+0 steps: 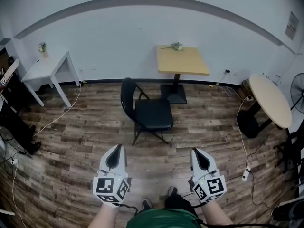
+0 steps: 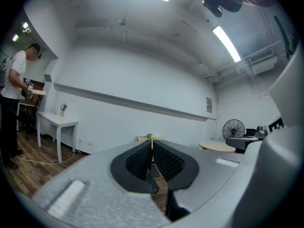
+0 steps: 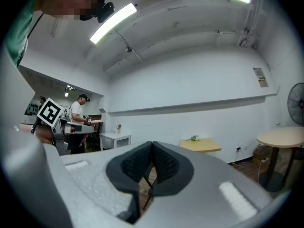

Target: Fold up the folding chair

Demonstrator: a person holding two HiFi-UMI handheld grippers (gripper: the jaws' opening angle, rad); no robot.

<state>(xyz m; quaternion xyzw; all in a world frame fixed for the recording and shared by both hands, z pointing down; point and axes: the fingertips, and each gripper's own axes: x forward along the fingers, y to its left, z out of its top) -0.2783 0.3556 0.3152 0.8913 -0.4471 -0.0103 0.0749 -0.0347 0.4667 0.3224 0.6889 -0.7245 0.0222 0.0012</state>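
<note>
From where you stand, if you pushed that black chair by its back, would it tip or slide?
The chair stands open on thin legs, so it is probably light and may slide on the wood floor. A push high on its backrest could tip it. The frame likely hinges, so it may start folding.

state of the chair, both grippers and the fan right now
folding chair: unfolded, standing on the floor, untouched
left gripper: shut, empty
right gripper: shut, empty
fan: upright; cannot tell if it is running
</note>
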